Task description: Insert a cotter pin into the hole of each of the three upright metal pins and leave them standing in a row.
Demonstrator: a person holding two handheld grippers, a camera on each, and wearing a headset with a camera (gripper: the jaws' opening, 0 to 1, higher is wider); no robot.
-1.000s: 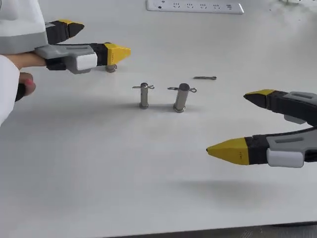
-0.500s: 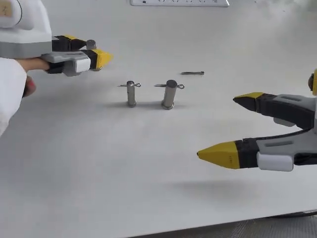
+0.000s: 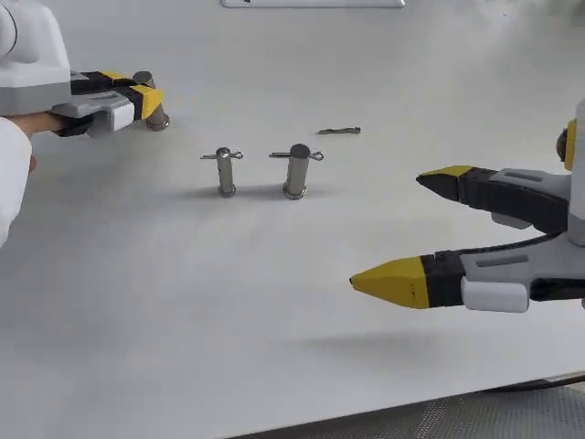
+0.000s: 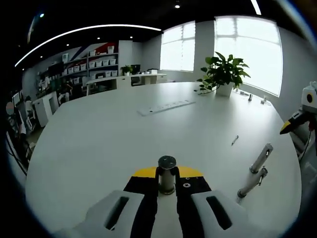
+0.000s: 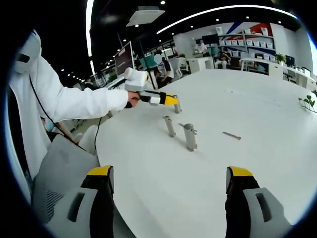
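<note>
The left gripper (image 3: 142, 91) is seen at 10 o'clock on the table (image 3: 183, 302). Its jaws are drawn narrow against the sides of the third pin (image 3: 157, 117), which is slightly tilted with its base on or just above the top. In the left gripper view this pin (image 4: 167, 174) is framed tightly between the two jaws.

Near the centre, a thin pin (image 3: 226, 171) and a thick pin (image 3: 296, 170) are stood upright, side by side but apart. A cotter (image 3: 222, 155) is passed through the head of the thin pin and a second cotter (image 3: 297, 155) through the thick one. A loose cotter (image 3: 339, 131) is laid flat at 1 o'clock from the thick pin, apart from it.

The right gripper (image 3: 398, 229) is held at 4 o'clock, well apart from the pins, with its jaws spread wide and nothing between them.

A broad stretch of bare top is left between the pins and the near table edge, which is seen at 6 o'clock. A power strip (image 3: 311, 3) is cut by the frame at 12 o'clock.
</note>
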